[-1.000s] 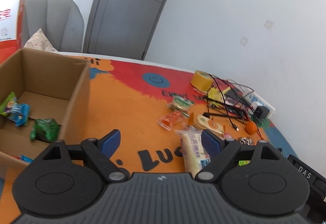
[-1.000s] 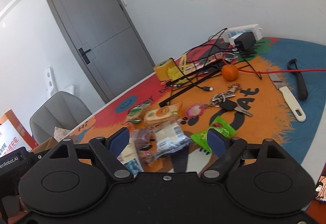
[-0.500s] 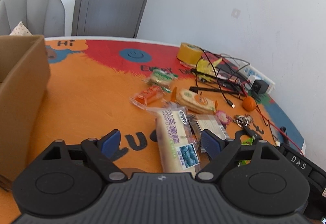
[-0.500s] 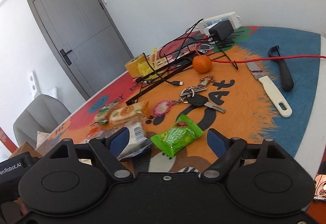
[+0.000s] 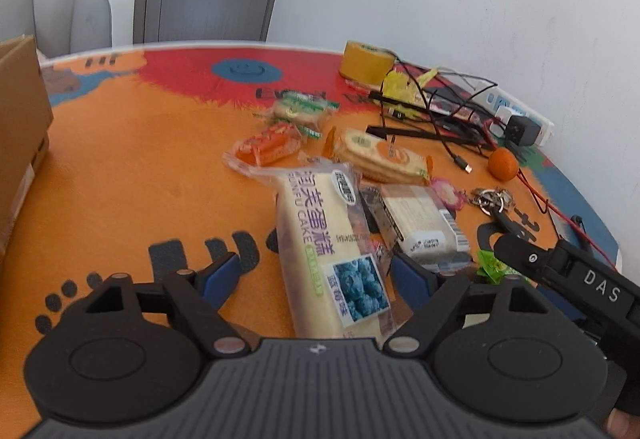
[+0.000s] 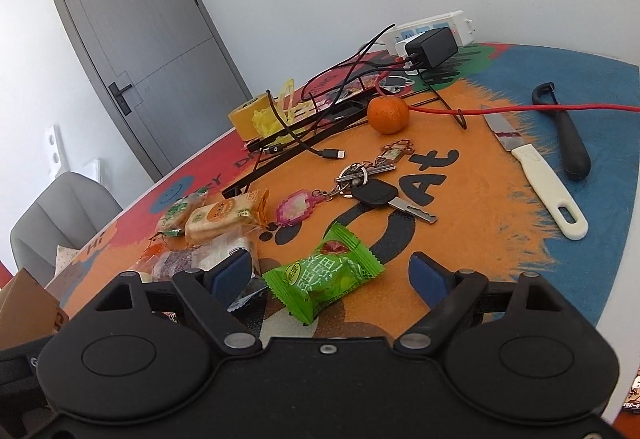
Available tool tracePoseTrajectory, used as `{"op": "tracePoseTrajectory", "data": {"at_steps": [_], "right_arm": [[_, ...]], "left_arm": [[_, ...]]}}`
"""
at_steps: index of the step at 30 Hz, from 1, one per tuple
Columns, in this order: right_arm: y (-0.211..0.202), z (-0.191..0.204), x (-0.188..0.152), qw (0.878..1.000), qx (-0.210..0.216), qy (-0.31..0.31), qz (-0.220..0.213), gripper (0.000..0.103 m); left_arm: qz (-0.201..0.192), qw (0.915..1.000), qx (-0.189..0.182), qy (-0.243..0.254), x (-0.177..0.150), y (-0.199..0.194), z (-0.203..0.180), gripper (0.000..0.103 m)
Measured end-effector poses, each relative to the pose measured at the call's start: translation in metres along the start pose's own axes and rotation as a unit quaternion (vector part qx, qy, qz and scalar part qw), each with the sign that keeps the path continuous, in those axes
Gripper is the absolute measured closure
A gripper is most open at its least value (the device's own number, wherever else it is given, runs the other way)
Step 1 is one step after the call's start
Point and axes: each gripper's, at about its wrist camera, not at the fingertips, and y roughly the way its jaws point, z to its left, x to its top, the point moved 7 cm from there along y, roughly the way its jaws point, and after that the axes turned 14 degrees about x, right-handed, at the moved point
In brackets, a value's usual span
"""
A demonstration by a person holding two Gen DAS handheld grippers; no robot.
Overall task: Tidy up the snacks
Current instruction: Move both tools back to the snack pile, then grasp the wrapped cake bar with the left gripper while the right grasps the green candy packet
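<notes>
Snacks sat in a loose pile mid-table, unsorted. Left gripper [image 5: 316, 277] straddled the long blueberry cake pack [image 5: 332, 251], jaws just narrowing but pads clear of it, likely lining up a pick. Right gripper [image 6: 332, 273] gaped around the green candy packet [image 6: 324, 275], jaws just widened, nothing held. Cake wrapper was clear, pale yellow inside; the candy crinkly and small. Cardboard box [image 5: 20, 127] stood at far left, probably the destination.

Both wrist views overlook the same snack pile [image 5: 360, 175].
</notes>
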Motion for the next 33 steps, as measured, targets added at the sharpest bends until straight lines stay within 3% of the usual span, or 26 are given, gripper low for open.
{"op": "tracePoseTrajectory", "data": {"at_steps": [3,4,7,16,21,23,26,33], "right_arm": [[0.005,0.004,-0.001,1.000,-0.003,-0.013,0.002,0.013],[0.007,0.005,-0.002,1.000,-0.005,-0.018,0.002,0.011],[0.011,0.007,-0.002,1.000,-0.010,-0.028,0.003,0.009],[0.019,0.013,-0.001,0.999,-0.029,-0.043,0.009,0.010],[0.020,0.015,-0.002,0.998,-0.034,-0.054,0.010,0.033],[0.019,0.016,-0.004,0.997,-0.050,-0.065,0.013,0.056],[0.014,0.016,-0.005,0.998,-0.031,-0.049,0.012,0.070],[0.000,0.032,-0.004,0.999,-0.013,-0.052,-0.006,0.071]], "left_arm": [[-0.006,1.0000,0.001,0.004,0.001,0.001,0.000,0.040],[-0.005,1.0000,-0.007,0.001,0.001,0.000,0.000,0.052],[0.004,0.9998,-0.016,-0.008,0.003,0.000,0.003,0.071],[0.006,0.9993,-0.009,-0.035,0.007,-0.004,0.026,0.074],[0.000,0.9989,-0.007,-0.047,0.012,-0.009,0.039,0.074],[-0.002,0.9987,-0.007,-0.051,0.014,-0.012,0.043,0.074],[-0.005,0.9983,-0.007,-0.057,0.015,-0.017,0.050,0.074],[-0.019,0.9974,-0.007,-0.068,0.019,-0.033,0.064,0.074]]}}
